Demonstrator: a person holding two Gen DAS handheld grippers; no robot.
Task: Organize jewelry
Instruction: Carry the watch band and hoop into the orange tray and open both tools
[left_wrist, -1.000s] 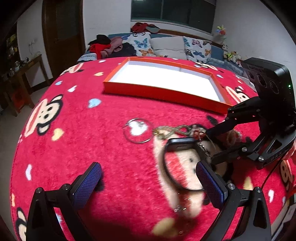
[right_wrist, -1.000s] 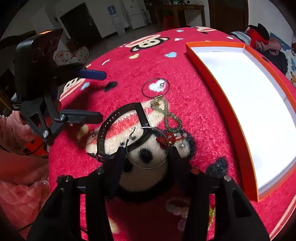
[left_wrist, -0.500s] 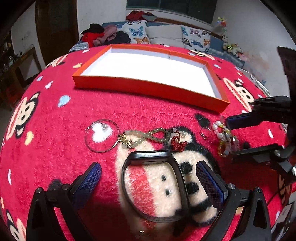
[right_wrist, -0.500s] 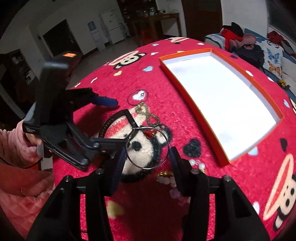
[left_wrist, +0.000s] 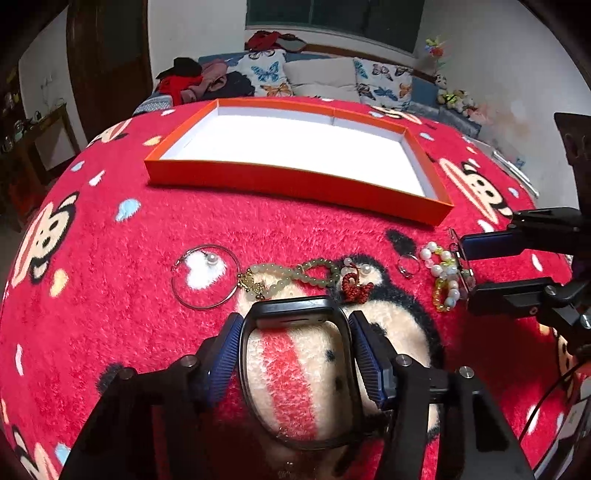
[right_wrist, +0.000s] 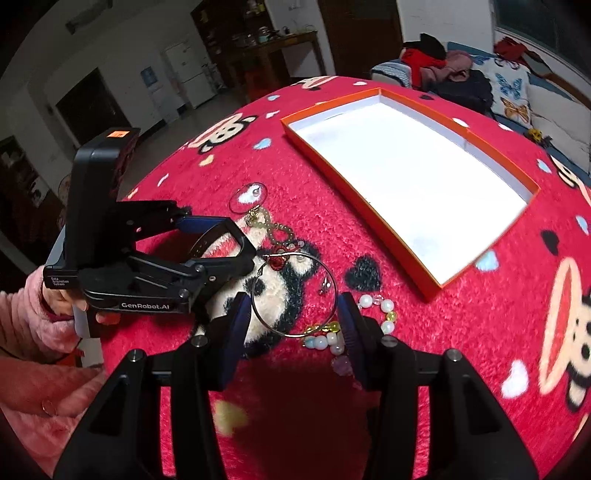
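Observation:
A black watch (left_wrist: 291, 314) lies on the red monkey-print blanket. My left gripper (left_wrist: 295, 332) straddles it, its jaws closing, and both blue pads (left_wrist: 225, 350) touch the strap's sides. In the right wrist view the left gripper (right_wrist: 221, 243) shows this same grip on the watch (right_wrist: 231, 232). My right gripper (right_wrist: 293, 317) is shut on a large silver hoop earring (right_wrist: 295, 295), held just above the blanket. In the left wrist view the right gripper (left_wrist: 469, 271) hangs over a pearl-and-yellow bead bracelet (left_wrist: 443, 280). The orange tray (left_wrist: 295, 181) with its white floor lies beyond.
Loose on the blanket lie a second silver hoop with a pearl (left_wrist: 205, 277), a green bead bracelet (left_wrist: 295, 271), a red knot charm (left_wrist: 354, 286) and a small ring (left_wrist: 408, 265). A pink sleeve (right_wrist: 22, 325) holds the left gripper. A sofa with cushions (left_wrist: 325, 74) stands behind.
My left gripper slid forward over the black watch and its jaws narrowed onto the strap. My right gripper carried the hoop up and off to the right, rolling as it went.

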